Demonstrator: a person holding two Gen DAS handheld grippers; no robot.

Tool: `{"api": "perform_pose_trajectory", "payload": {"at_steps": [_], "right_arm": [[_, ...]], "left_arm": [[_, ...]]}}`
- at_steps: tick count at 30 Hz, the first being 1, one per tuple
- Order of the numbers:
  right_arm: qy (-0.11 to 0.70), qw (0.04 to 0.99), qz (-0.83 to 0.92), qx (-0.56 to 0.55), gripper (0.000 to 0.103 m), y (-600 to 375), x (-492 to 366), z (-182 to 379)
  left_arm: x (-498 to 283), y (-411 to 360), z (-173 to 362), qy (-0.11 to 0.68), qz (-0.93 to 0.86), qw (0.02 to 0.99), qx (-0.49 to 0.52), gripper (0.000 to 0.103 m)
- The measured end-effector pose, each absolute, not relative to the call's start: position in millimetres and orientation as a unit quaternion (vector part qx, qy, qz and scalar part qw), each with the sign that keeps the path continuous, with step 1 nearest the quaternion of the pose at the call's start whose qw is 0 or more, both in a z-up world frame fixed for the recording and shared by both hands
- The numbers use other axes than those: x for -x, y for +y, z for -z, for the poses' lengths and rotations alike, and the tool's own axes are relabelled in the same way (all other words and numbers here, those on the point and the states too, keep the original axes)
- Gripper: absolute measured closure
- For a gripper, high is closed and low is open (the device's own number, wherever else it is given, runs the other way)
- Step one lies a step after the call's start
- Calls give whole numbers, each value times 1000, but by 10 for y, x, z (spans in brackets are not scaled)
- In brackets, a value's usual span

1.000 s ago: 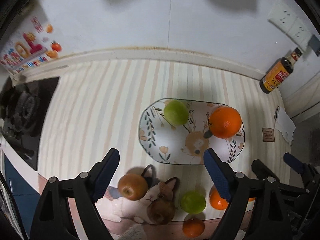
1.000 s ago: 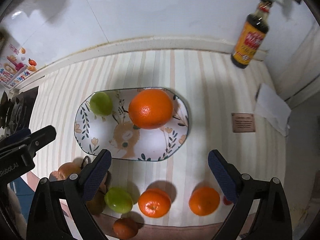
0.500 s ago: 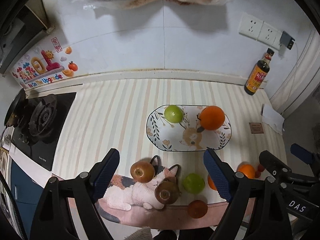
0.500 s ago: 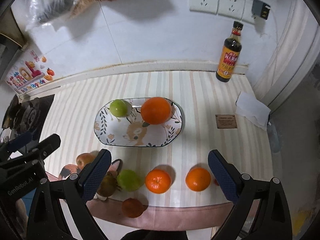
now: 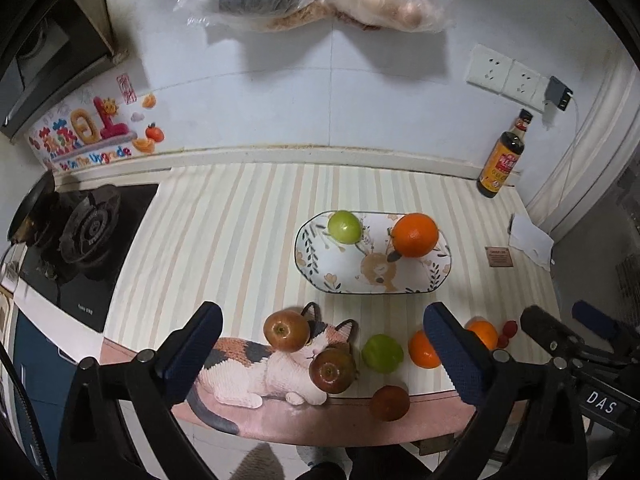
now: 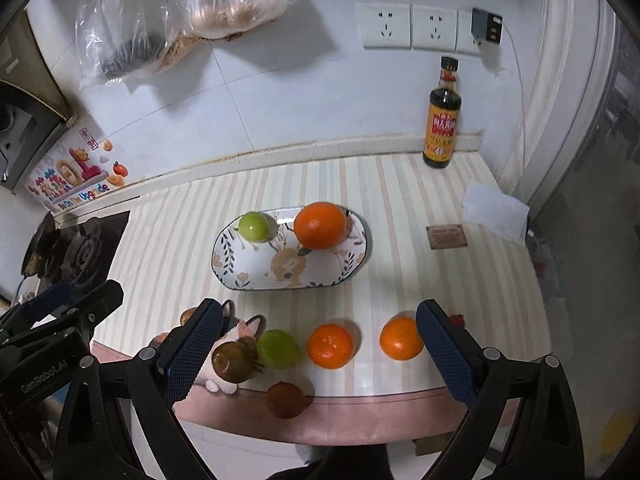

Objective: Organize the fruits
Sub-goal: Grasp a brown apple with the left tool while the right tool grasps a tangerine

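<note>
An oval patterned plate [image 5: 340,280] [image 6: 248,276] on the striped counter holds a green fruit [image 5: 344,227] [image 6: 253,227] and a large orange [image 5: 415,235] [image 6: 320,225]. Along the front edge lie two red-brown apples [image 5: 286,330] [image 5: 332,371], a green fruit [image 5: 382,353] [image 6: 277,349], two small oranges [image 6: 330,345] [image 6: 401,338] and a dark brown fruit [image 5: 389,403] [image 6: 285,399]. My left gripper [image 5: 322,346] and right gripper [image 6: 318,350] are both open and empty, held high above the front edge.
A cat-printed mat [image 5: 256,368] lies under the apples. A gas stove [image 5: 86,236] is at the left. A sauce bottle [image 6: 442,120] stands at the back right by the wall. A folded tissue [image 6: 496,210] and a small brown card [image 6: 446,236] lie at the right.
Both grippers have pulled up and back from the counter, so the plate and fruits look smaller and the wall and hanging bags have come into view. No fruit has moved.
</note>
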State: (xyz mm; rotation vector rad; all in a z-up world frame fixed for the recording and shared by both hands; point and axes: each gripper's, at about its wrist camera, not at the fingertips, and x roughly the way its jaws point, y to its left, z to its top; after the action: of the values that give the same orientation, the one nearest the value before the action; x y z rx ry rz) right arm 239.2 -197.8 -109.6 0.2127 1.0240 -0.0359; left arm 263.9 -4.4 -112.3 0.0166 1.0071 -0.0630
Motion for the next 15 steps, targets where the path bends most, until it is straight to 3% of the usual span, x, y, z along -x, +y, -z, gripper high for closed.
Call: {"api": "perform_pose_trajectory", "payload": {"at_steps": [10,13,15], "right_arm": [[590,790,-8,-169,4,-2159,-2634,2230],[624,761,-13,-178,26,-2198,-2750,2679],[641,745,-9,-183,26,-2223,-2829,2903]], "left_arm": [[-2787,39,2044,576,-2,818,-18,0],[-2815,5,2399,607,-4,794,-32,0],[-2829,-41,2628,624,0,780,-48,0]]}}
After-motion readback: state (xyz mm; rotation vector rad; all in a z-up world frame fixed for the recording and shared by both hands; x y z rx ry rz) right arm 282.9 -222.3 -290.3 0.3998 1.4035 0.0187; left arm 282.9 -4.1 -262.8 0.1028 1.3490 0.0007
